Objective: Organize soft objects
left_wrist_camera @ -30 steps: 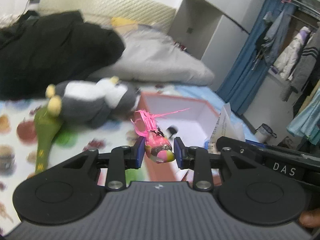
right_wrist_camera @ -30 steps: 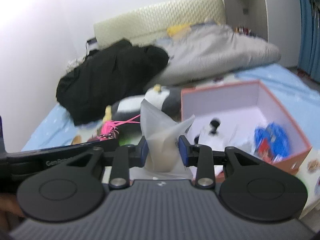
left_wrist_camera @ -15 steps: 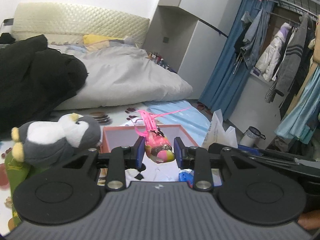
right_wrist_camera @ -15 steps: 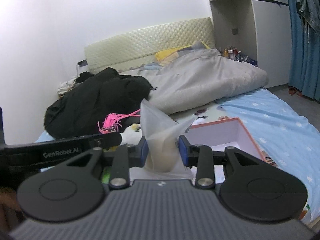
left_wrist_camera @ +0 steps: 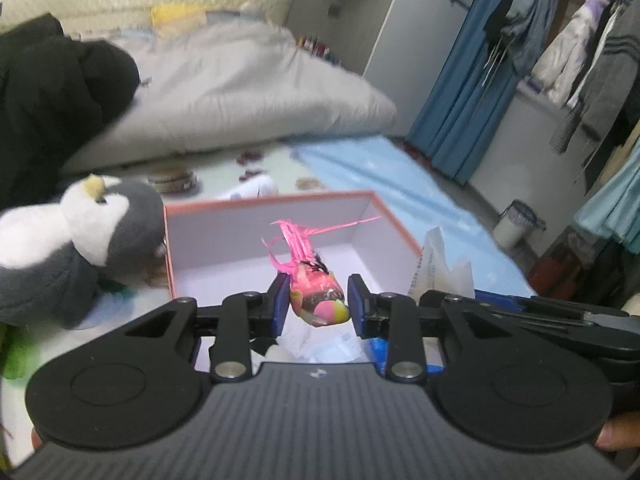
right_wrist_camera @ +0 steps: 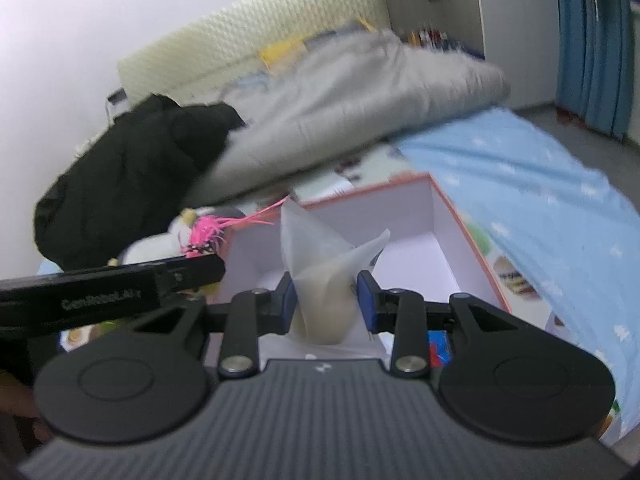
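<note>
My left gripper (left_wrist_camera: 318, 304) is shut on a small pink toy (left_wrist_camera: 318, 298) with pink tassels and a yellow-green tip, held above the near end of an open box (left_wrist_camera: 264, 204) with an orange rim and white inside. My right gripper (right_wrist_camera: 326, 304) is shut on a translucent white bag (right_wrist_camera: 324, 276) with pale filling, over the same box (right_wrist_camera: 472, 232). The bag's top (left_wrist_camera: 436, 260) shows at the right of the left wrist view. A grey and white penguin plush (left_wrist_camera: 80, 236) lies against the box's left wall.
A grey duvet (left_wrist_camera: 240, 92) and a black garment (left_wrist_camera: 52, 96) lie further up the bed. A light blue sheet (right_wrist_camera: 540, 184) covers the right side. Small blue and white items (left_wrist_camera: 376, 348) lie in the box. Clothes (left_wrist_camera: 560, 48) hang at right near a small bin (left_wrist_camera: 516, 224).
Both grippers have swung across the bed and sunk toward the box, which now fills the middle of both views. Each still holds its object; the jaws have not changed.
</note>
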Action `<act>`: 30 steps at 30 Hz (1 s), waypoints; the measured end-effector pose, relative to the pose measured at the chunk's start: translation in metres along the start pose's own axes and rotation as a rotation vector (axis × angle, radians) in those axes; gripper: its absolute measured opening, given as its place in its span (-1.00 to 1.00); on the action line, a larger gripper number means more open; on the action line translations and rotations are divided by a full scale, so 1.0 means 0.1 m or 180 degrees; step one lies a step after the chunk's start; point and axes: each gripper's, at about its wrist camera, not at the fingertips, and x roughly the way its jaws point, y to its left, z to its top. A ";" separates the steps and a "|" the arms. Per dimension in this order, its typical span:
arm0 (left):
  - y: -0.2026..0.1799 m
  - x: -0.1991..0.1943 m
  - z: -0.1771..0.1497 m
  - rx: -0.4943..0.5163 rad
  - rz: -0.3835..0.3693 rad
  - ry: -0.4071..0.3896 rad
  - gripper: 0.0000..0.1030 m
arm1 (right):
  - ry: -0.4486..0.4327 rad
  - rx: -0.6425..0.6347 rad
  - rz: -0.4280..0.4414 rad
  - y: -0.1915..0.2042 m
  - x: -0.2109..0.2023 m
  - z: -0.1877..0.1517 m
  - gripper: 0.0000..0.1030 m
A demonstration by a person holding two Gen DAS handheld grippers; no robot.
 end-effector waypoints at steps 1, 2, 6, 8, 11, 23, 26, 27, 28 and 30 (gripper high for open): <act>0.02 0.11 0.00 0.0003 0.0010 0.0061 -0.30 | 0.0051 0.0024 -0.0007 -0.05 0.10 -0.01 -0.30; 0.05 0.22 -0.01 -0.0003 0.0024 0.0123 -0.30 | 0.0102 0.0039 -0.0022 -0.10 0.19 -0.03 -0.30; 0.17 0.59 -0.04 0.0006 0.0070 0.0333 -0.30 | 0.0299 0.0110 -0.0072 -0.24 0.51 -0.09 -0.28; 0.23 0.73 -0.07 0.0002 0.0079 0.0420 -0.30 | 0.0390 0.0134 -0.0106 -0.30 0.65 -0.13 -0.27; 0.31 0.82 -0.13 -0.0012 0.0098 0.0484 -0.28 | 0.0494 0.0182 -0.0151 -0.35 0.80 -0.19 -0.25; 0.34 0.34 -0.09 0.0027 0.0168 0.0331 0.40 | 0.0426 0.0264 -0.0193 -0.28 0.64 -0.19 0.04; 0.26 0.05 -0.05 0.0066 0.0134 0.0197 0.49 | 0.0263 0.0258 -0.0148 -0.21 0.39 -0.14 0.04; 0.23 -0.05 -0.04 0.0091 0.0133 0.0140 0.53 | 0.0202 0.0243 -0.0149 -0.18 0.29 -0.12 0.04; 0.20 -0.15 -0.02 0.0116 0.0136 0.0092 0.55 | 0.0140 0.0231 -0.0149 -0.14 0.18 -0.10 0.04; 0.14 -0.37 0.00 0.0171 0.0131 -0.0009 0.61 | 0.0022 0.0207 -0.0145 -0.07 -0.02 -0.08 0.04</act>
